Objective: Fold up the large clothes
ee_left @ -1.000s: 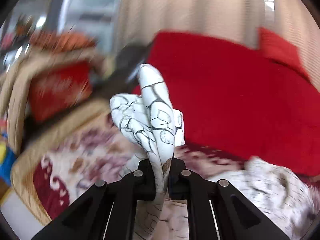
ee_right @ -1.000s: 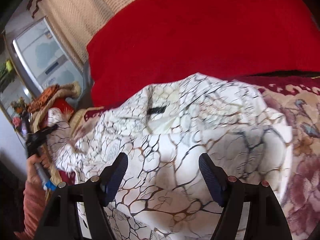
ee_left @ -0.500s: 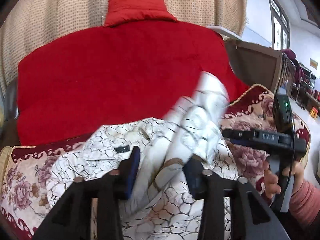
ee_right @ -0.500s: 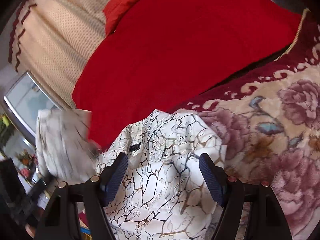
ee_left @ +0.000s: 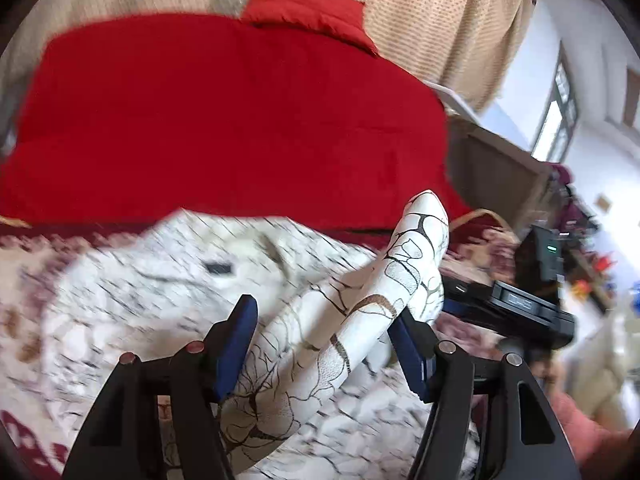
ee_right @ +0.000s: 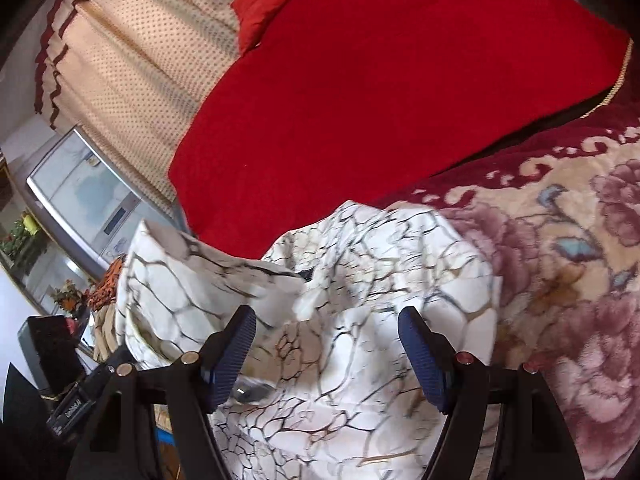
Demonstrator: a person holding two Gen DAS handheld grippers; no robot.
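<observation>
A white garment with a dark crackle print (ee_left: 160, 300) lies crumpled on a floral blanket. One long sleeve (ee_left: 408, 264) of it runs up between the fingers of my left gripper (ee_left: 324, 344). The jaws there are opening and the blue pads stand off the cloth on the left side. In the right wrist view the same garment (ee_right: 380, 264) fills the middle, with the thrown-over sleeve (ee_right: 168, 280) at its left. My right gripper (ee_right: 328, 344) hovers open just above the garment and grips nothing.
A red quilt (ee_right: 380, 80) lies behind the garment, with a dotted beige curtain (ee_right: 140, 60) beyond it. The floral blanket (ee_right: 560, 260) stretches to the right. A grey cabinet (ee_right: 80, 200) stands at the left. A hand in a pink sleeve (ee_left: 580, 432) holds the right tool.
My left gripper swung from the left side over onto the garment, bringing the sleeve along, and its jaws went from shut on the sleeve to apart. The right gripper stayed open and shifted slightly.
</observation>
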